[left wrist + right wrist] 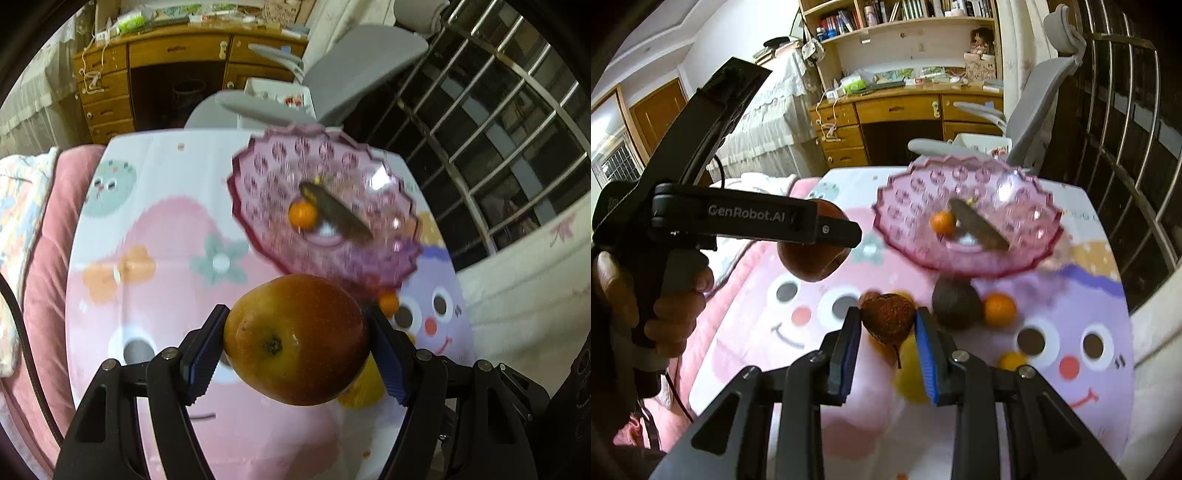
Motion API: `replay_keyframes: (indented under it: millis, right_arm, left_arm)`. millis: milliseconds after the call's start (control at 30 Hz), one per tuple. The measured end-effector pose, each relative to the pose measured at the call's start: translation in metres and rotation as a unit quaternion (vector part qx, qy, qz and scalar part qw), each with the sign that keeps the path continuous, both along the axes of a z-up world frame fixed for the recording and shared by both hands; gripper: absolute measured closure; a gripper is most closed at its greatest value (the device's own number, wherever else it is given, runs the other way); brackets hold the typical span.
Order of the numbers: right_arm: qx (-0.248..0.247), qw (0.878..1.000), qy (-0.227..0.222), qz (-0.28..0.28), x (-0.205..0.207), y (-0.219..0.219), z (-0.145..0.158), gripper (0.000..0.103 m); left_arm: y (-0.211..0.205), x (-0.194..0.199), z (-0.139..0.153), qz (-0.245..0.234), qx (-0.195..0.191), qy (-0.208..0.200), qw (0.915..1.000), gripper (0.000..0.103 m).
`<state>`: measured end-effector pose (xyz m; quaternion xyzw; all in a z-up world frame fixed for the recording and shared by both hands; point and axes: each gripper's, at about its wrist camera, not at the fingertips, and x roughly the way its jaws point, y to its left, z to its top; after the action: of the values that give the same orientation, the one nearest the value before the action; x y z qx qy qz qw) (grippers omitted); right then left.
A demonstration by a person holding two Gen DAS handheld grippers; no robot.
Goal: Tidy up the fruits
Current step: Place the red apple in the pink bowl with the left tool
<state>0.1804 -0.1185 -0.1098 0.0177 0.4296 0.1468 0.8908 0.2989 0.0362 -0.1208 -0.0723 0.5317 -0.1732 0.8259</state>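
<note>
The pink bowl (pixel 325 206) stands on the tabletop (pixel 155 229) toward its far right corner, its scalloped rim close to the tabletop's far edge and near the right edge, beyond which the barred window (pixel 498 129) runs. Left of the bowl the patterned cloth lies bare as far as the left edge, where a pink cushion (pixel 55 240) borders it. Inside the bowl lie one small orange (pixel 303 215) and, touching it on its right, a long dark fruit (pixel 338 214) set diagonally. The left tongs (pixel 295 343) are spread wide and clamped on a mango (pixel 295 338), held off the tabletop on the near side of the bowl; in the right wrist view the mango (pixel 812 254) hangs left of the bowl (pixel 967 218), level with its rim, and the left tongs (pixel 827 229) are seen side-on with the hand (pixel 665 295) on the grip. The right tongs (pixel 888 325) are closed to a narrow gap on a strawberry (pixel 888 317), in front of the bowl. Just below the bowl's near rim sit a dark round fruit (pixel 955 302) and, touching its right side, an orange (pixel 999 309); nearer, a yellow fruit (pixel 912 373) lies under the tongs and another small orange one (pixel 1012 361) a little to its right.
</note>
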Motion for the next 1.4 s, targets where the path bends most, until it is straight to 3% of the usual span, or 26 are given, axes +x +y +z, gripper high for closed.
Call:
replay_keyframes:
  millis: [267, 700, 967, 1200, 1233, 1333, 1400]
  right_arm:
    - [0.009, 1.0, -0.019, -0.001, 0.052, -0.02, 0.009, 0.073]
    - [0.014, 1.0, 0.023, -0.003, 0.113, -0.049, -0.03, 0.073]
    - [0.021, 0.998, 0.057, 0.006, 0.125, -0.051, -0.053, 0.073]
    - [0.025, 0.997, 0.067, 0.002, 0.126, -0.054, -0.057, 0.072]
    - [0.027, 0.997, 0.07, 0.0, 0.127, -0.055, -0.058, 0.072]
    - [0.036, 0.996, 0.08, -0.008, 0.127, -0.058, -0.06, 0.071]
    - [0.044, 0.996, 0.081, -0.013, 0.126, -0.061, -0.059, 0.066]
  left_arm:
    - [-0.014, 0.039, 0.009, 0.029, -0.007, -0.02, 0.9994, 0.031]
    - [-0.036, 0.083, -0.031, 0.068, 0.041, 0.001, 0.9968, 0.031]
    - [-0.052, 0.093, -0.049, 0.063, 0.064, 0.02, 0.9958, 0.031]
    - [-0.055, 0.093, -0.059, 0.062, 0.049, 0.037, 0.9962, 0.03]
    - [-0.054, 0.093, -0.058, 0.065, 0.045, 0.038, 0.9962, 0.03]
    - [-0.05, 0.09, -0.051, 0.069, 0.025, 0.02, 0.9971, 0.013]
    - [-0.048, 0.088, -0.046, 0.069, 0.024, 0.013, 0.9972, 0.013]
